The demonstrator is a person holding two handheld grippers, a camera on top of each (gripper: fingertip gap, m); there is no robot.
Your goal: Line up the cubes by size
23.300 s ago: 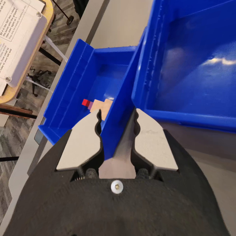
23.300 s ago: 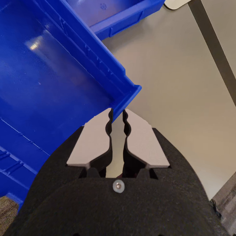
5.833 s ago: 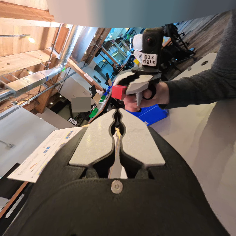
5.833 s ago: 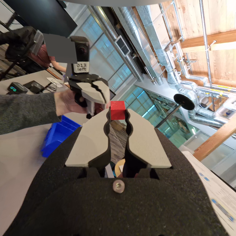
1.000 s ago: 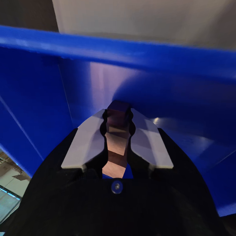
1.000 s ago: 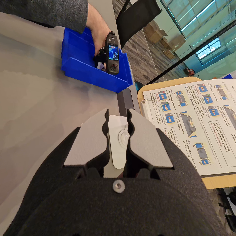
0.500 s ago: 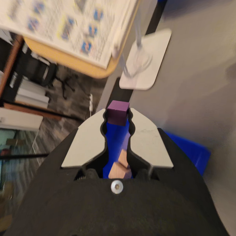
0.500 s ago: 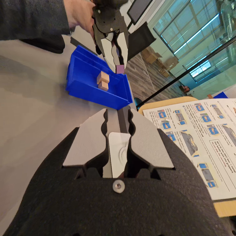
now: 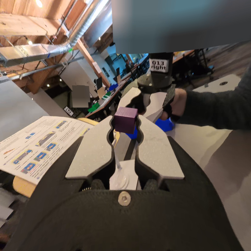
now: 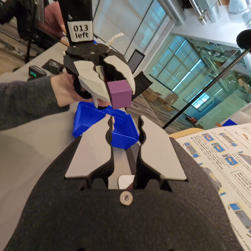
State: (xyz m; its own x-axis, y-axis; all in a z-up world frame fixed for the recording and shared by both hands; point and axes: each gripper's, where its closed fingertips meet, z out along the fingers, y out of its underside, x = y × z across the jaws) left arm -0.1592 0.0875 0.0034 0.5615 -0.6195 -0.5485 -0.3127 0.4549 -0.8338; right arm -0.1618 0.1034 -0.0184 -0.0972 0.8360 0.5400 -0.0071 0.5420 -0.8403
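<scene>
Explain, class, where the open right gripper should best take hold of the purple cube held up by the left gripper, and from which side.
Probably by the purple cube's projecting outer half, coming head-on from the side facing the right gripper. The left gripper already presses two opposite faces, so the right's fingers should close on the other, free pair of flat faces, turned crosswise to the left's.

The left gripper [image 9: 125,119], black-bodied with grey fingers, is being held aloft by a hand [image 10: 65,89] in a grey knit sleeve, its pads pressing a small purple cube [image 9: 125,121]. The right gripper [image 10: 125,122] is facing it, fingers standing apart with nothing between them.
</scene>
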